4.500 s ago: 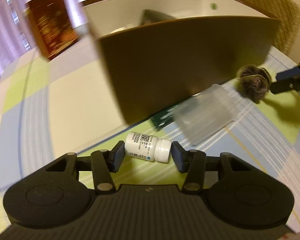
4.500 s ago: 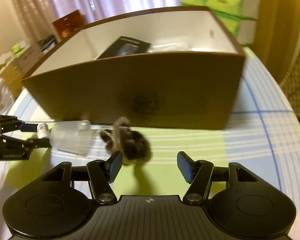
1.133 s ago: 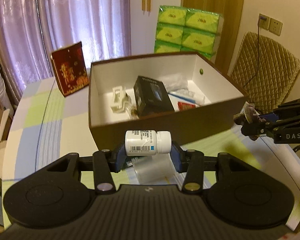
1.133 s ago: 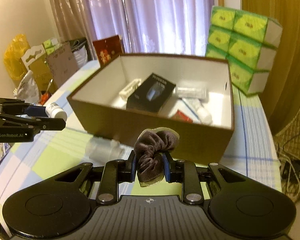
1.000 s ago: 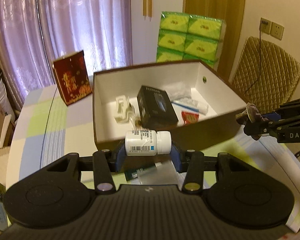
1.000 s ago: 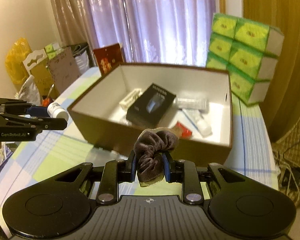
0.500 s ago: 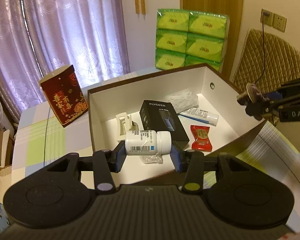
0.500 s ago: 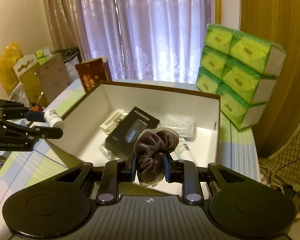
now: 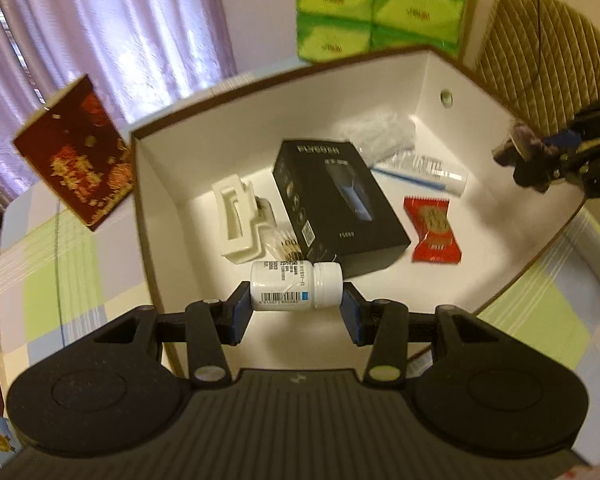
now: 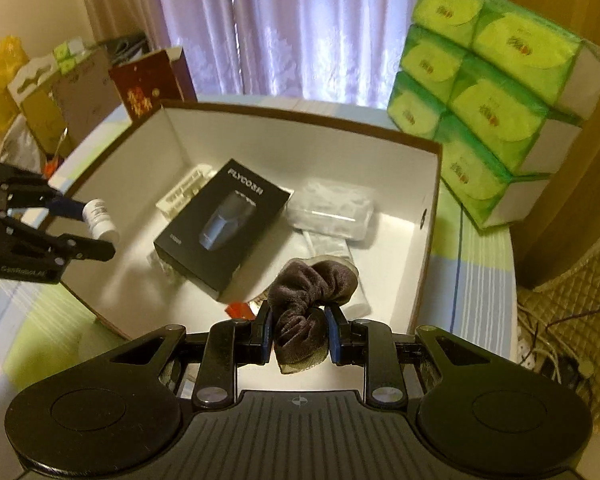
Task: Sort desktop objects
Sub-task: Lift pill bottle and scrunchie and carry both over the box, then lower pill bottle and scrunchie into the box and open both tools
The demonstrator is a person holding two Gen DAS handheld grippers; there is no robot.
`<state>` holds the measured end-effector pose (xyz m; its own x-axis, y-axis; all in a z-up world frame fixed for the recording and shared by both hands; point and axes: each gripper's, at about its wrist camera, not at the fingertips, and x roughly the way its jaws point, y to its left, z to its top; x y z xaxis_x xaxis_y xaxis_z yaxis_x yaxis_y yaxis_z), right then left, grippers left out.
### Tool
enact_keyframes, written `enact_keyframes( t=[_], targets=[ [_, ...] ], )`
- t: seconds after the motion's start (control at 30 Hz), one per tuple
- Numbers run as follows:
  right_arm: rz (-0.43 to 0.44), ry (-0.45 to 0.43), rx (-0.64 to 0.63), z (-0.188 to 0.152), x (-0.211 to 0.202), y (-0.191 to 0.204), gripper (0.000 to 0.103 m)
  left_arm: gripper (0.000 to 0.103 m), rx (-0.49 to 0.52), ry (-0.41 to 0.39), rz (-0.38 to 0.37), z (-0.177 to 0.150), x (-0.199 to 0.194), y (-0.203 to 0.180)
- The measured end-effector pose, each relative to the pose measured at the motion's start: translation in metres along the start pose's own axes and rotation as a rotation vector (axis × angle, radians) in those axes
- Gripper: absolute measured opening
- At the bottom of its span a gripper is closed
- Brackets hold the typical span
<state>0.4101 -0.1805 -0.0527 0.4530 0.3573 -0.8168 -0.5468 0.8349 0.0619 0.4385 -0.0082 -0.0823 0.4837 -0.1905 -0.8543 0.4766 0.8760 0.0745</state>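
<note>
My left gripper [image 9: 296, 312] is shut on a white pill bottle [image 9: 296, 285], held sideways above the near left part of the brown box [image 9: 432, 92]. The same bottle [image 10: 99, 219] shows at the left in the right wrist view, over the box's left side. My right gripper [image 10: 298, 334] is shut on a dark brown scrunchie [image 10: 306, 300], above the box's near right part. In the left wrist view that scrunchie [image 9: 518, 146] hangs over the box's right wall. Inside the box [image 10: 430, 208] lie a black carton [image 9: 336, 204], a white clip [image 9: 238, 220] and a red sachet [image 9: 434, 228].
A clear plastic packet [image 10: 332, 208] and a white tube [image 9: 424, 170] lie at the box's far side. A dark red gift box [image 9: 76, 160] stands left of the box. Green tissue packs [image 10: 496, 92] stack behind at the right. A quilted chair [image 9: 548, 64] stands at the far right.
Both grippers have moved forward over the box and tipped down, so its inside now fills both views. The bottle and the scrunchie stay held.
</note>
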Motion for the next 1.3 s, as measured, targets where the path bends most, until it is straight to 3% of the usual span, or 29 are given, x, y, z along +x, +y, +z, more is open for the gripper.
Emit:
enact_keyframes(
  t=[0.23, 0.53, 1.3],
  targets=[
    [-0.006, 0.052, -0.068, 0.003, 0.016, 0.001, 0.024, 0.041, 0.117, 0.093, 0.000, 0.012, 0.028, 0.000],
    [-0.013, 0.098, -0.108, 0.007, 0.028, 0.001, 0.024, 0.041, 0.137, 0.156, -0.020, 0.014, 0.048, 0.002],
    [-0.015, 0.189, -0.182, 0.011, 0.037, 0.005, 0.024, 0.048, 0.077, 0.107, -0.033, 0.012, 0.034, 0.006]
  ],
)
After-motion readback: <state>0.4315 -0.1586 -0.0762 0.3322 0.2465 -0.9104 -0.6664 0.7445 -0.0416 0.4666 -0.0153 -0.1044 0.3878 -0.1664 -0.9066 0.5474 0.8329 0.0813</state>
